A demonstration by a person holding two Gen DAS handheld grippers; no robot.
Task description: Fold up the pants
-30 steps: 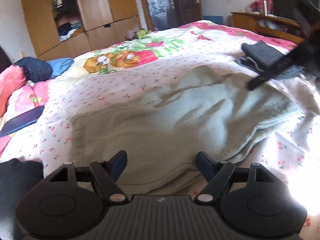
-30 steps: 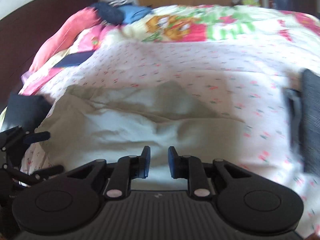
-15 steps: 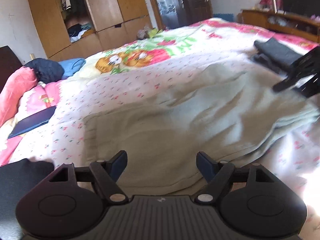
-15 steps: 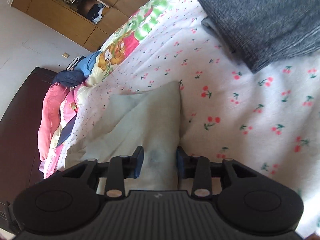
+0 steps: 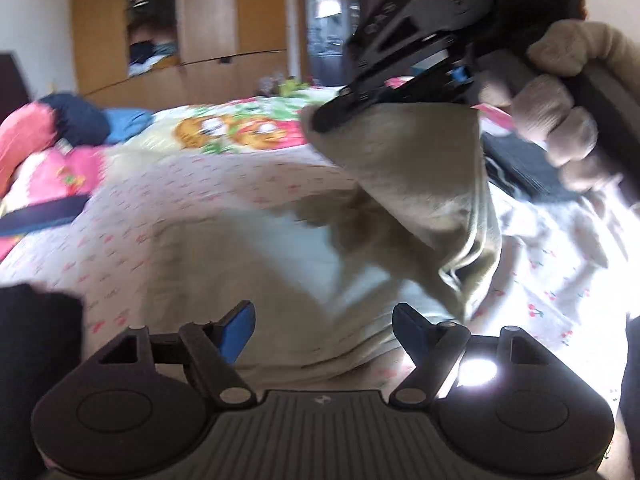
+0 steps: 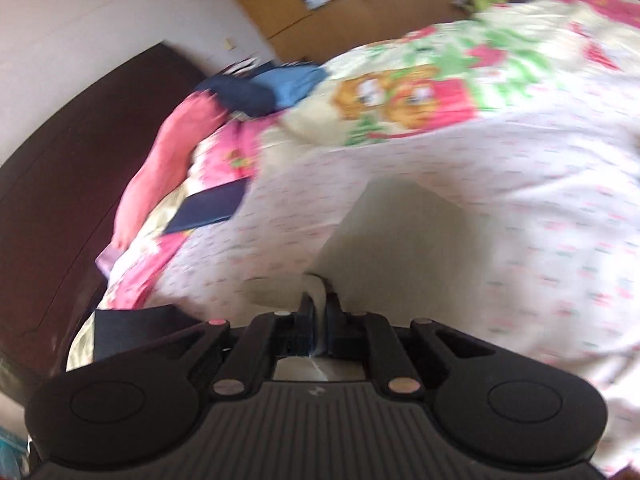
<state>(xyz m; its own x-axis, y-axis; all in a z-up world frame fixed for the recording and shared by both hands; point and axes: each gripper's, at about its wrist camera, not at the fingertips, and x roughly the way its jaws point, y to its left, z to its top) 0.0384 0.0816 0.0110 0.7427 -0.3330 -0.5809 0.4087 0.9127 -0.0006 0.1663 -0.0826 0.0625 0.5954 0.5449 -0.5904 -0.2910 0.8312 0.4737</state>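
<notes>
On the bed (image 5: 208,216) lie the pale green pants (image 5: 248,280), spread over a white sheet with tiny red cherries. No words or labels can be read anywhere; both pictures are blurry. The right gripper (image 6: 319,322) has just been closing, and its jaws now pinch an edge of the pants and hold that part up off the bed. A gloved hand (image 5: 560,120) holds it. The left gripper (image 5: 323,330) is wide open just above the near edge of the pants, with nothing pinched. Farther back is a quilt with a cartoon bear (image 6: 400,94), pink pillows (image 6: 168,152), a dark headboard (image 6: 72,168), a brown wooden wardrobe (image 5: 224,24) and a doorway (image 5: 326,24).
</notes>
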